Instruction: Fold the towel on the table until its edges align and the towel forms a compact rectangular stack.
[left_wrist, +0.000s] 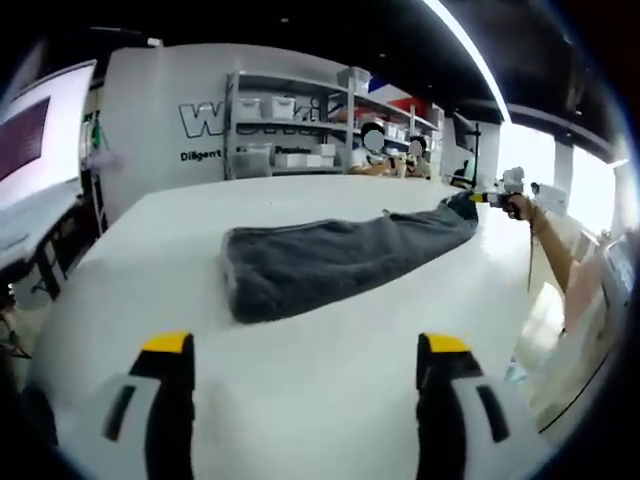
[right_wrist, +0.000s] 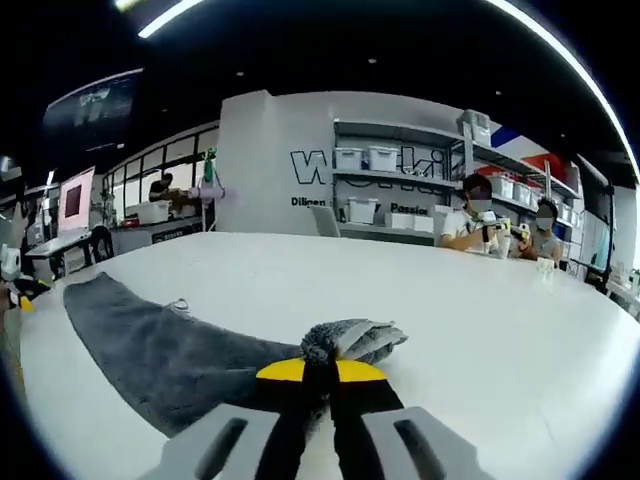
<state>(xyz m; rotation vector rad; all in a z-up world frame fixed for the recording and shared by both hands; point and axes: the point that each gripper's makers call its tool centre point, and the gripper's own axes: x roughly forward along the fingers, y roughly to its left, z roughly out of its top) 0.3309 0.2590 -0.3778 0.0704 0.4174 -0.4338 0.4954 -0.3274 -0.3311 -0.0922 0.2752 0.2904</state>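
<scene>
- Two handheld grippers are working over a wide white table (left_wrist: 330, 400) in a bright workshop, with a dark grey towel (left_wrist: 330, 262) lying on it in a long, narrow band, apparently already folded lengthwise.
- In the left gripper view, the left gripper (left_wrist: 305, 375) is hovering above bare tabletop near the towel's closer end, its two yellow-tipped jaws standing wide apart with nothing between them; it is not touching the cloth.
- In that same view the towel is stretching away toward the far right, where the right gripper (left_wrist: 487, 197) is holding its distant end slightly off the table, with the person's forearm (left_wrist: 555, 255) reaching in from the right.
- In the right gripper view, the right gripper (right_wrist: 320, 372) is pinching a bunched corner of the towel (right_wrist: 165, 350) between jaws pressed together, the fabric puckering up just beyond the yellow tips.
- From there the rest of the towel is trailing flat across the table (right_wrist: 500, 320) toward the left.
- The raised, pinched end suggests this end is being readied to travel over toward the other one, halving the band; the open left gripper seems placed to catch or pin the near end.
- Shelving with white bins (right_wrist: 400, 185) and two seated people (right_wrist: 500, 228) are sitting beyond the table's far edge.
</scene>
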